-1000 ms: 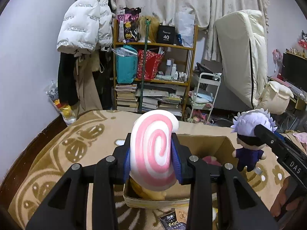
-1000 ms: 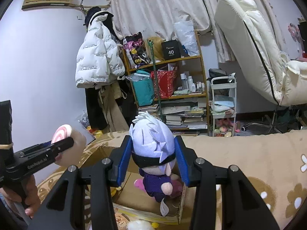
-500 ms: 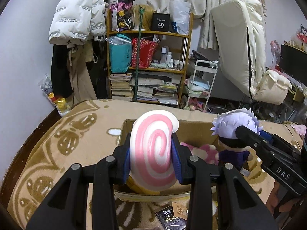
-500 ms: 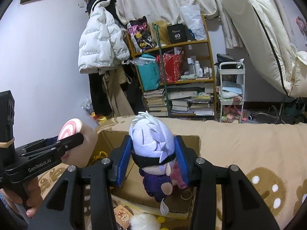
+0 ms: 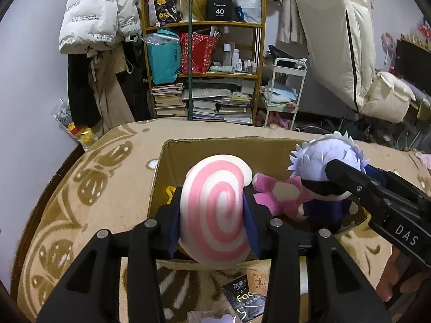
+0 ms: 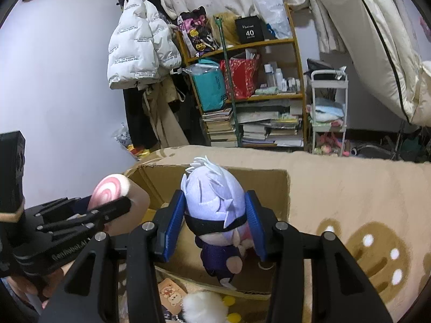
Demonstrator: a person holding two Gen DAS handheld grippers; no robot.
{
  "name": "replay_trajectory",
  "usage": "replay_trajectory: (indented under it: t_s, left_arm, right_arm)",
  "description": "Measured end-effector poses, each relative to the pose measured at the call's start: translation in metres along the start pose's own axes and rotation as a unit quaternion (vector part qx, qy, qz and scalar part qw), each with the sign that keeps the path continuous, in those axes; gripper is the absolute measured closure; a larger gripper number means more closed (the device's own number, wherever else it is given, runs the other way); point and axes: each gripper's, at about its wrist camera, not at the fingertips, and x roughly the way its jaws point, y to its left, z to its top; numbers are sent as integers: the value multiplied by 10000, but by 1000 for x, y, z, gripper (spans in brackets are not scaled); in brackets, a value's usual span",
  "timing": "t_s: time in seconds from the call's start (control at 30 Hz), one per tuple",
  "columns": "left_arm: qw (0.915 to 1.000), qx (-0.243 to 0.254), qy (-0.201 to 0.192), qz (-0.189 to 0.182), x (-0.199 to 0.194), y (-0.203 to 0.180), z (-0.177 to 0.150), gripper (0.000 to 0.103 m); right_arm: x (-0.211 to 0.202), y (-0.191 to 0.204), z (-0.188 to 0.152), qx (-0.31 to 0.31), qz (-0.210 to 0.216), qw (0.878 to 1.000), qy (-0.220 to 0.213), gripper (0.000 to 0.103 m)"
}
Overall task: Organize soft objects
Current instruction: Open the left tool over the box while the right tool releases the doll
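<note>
here the left hand-held gripper (image 5: 212,215) has the round pink-and-white spiral cushion (image 5: 215,212) between its blue pads, and its jaws are opening, though the pads still touch the cushion's sides. the cushion hangs over the near left part of the open brown cardboard box (image 5: 172,156), which sits on a tan bed blanket with darker brown paw prints (image 5: 89,188).

the right hand-held gripper (image 6: 215,223) is clamped on the head of a plush doll with pale lilac spiky hair, a black blindfold and a dark purple outfit (image 6: 212,207); its blue pads press both sides of the head. the doll's body dangles inside the box (image 6: 280,188), near the right wall.

the left wrist view alone shows a pink plush toy (image 5: 272,193) lying inside the box, just beside the doll (image 5: 323,167), and a yellow object (image 5: 170,192) low by the left wall. it also shows the right hand-held gripper (image 5: 347,177) from the side, and a dark sachet (image 5: 246,298) on the blanket in front of the box.

the right wrist view alone shows a white fluffy pom-pom (image 6: 202,306) and a small picture card (image 6: 172,294) on the blanket by the box's near edge, and the left hand-held gripper (image 6: 113,207) with the cushion (image 6: 107,191) over the box's left corner.
</note>
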Motion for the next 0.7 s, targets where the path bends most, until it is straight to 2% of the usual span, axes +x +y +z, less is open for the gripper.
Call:
replay_trajectory:
  t_s: [0.17, 0.43, 0.53, 0.7]
  left_arm:
    - [10000, -54, 4, 39, -1, 0, 1, 56]
    - [9997, 4, -206, 135, -10, -1, 4, 37]
    - [9997, 68, -190, 167, -10, -1, 4, 37]
    - [9996, 71, -135, 242, -12, 1, 3, 36]
  right_arm:
    - [6, -4, -4, 99, 60, 9998, 159, 53]
    - [6, -6, -7, 177, 123, 9995, 223, 52]
    - [7, -5, -6, 162, 110, 9996, 210, 43]
    - [6, -6, -7, 207, 101, 9995, 203, 42]
